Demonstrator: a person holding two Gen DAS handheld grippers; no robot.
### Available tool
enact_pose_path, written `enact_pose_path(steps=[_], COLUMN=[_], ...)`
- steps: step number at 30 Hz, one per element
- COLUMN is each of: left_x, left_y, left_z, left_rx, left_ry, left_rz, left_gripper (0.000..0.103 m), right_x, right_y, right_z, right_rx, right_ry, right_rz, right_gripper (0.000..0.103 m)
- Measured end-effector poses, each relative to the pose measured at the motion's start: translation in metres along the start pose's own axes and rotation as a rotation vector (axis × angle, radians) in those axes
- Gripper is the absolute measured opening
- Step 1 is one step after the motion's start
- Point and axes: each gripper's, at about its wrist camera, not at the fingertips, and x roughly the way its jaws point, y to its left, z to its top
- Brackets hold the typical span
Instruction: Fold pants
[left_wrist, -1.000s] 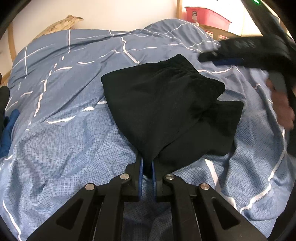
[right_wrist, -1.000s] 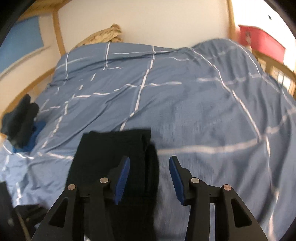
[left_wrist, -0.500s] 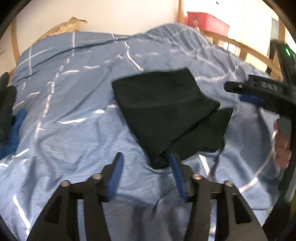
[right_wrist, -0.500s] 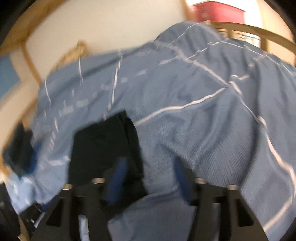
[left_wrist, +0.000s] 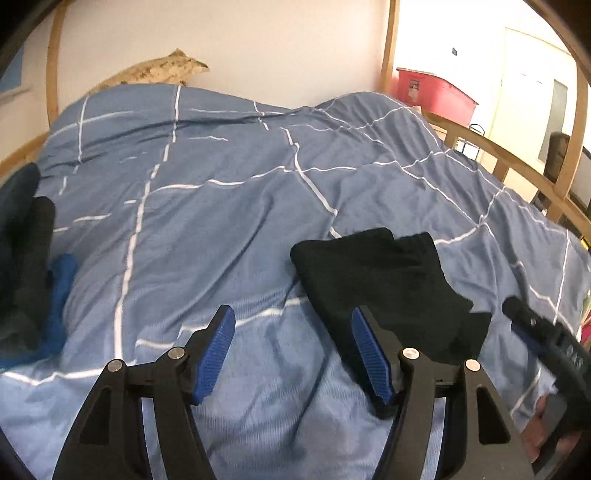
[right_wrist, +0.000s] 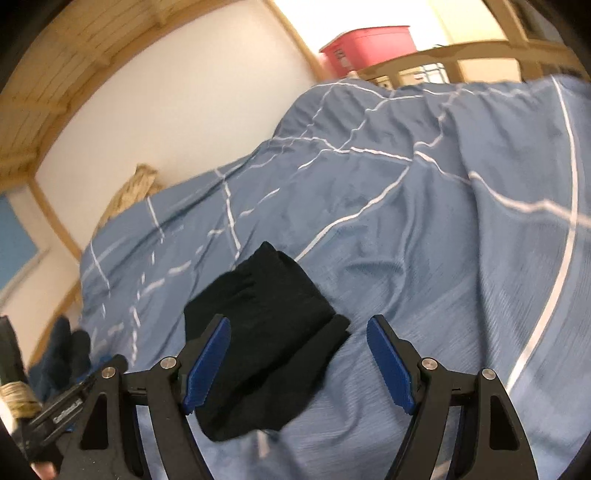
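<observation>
Now, from the left wrist, one pair of black pants (left_wrist: 384, 280) lies folded in a compact bundle on the blue duvet (left_wrist: 221, 206), just ahead and right of the left gripper (left_wrist: 293, 350), whose two blue-padded fingers are spread wide with nothing between them. The right gripper (left_wrist: 543, 350) pokes in at the far right edge, too cut off here to tell its fingers. One dark heap of clothes (left_wrist: 26, 273) sits at the left edge, one red bin (left_wrist: 432, 92) beyond the wooden bed rail (left_wrist: 517, 155), and a white wall behind. From the right wrist, the same pants (right_wrist: 266, 332) lie partly behind the left finger of the right gripper (right_wrist: 299, 365), its fingers spread and empty. The duvet (right_wrist: 424, 229) is rumpled; the bin (right_wrist: 369, 44) shows top right.
</observation>
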Motion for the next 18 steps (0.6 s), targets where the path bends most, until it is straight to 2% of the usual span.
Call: enact_pose_path(steps=[4, 11, 14, 18], left_x=[0.012, 0.031, 0.033, 0.031], left_y=[0.001, 0.004, 0.005, 0.004], left_z=[0.004, 0.002, 0.002, 0.004], left_rx=[0.032, 0.027, 0.031, 0.048], left_ry=[0.001, 0.039, 0.047, 0.035], left_rz=[-0.004, -0.026, -0.029, -0.02], left_gripper=[0.064, 0.064, 0.064, 0.064], right_x=[0.006, 0.023, 0.025, 0.021], right_y=[0.0, -0.003, -0.002, 0.005], right_z=[-0.007, -0.012, -0.01, -0.003], right_rx=[0.034, 0.071, 0.069, 0.009], right_ry=[-0.011, 0.04, 0.029, -0.028], right_rz=[0.006, -0.001, -0.002, -0.008], right_gripper=[0.077, 0.077, 0.077, 0.077])
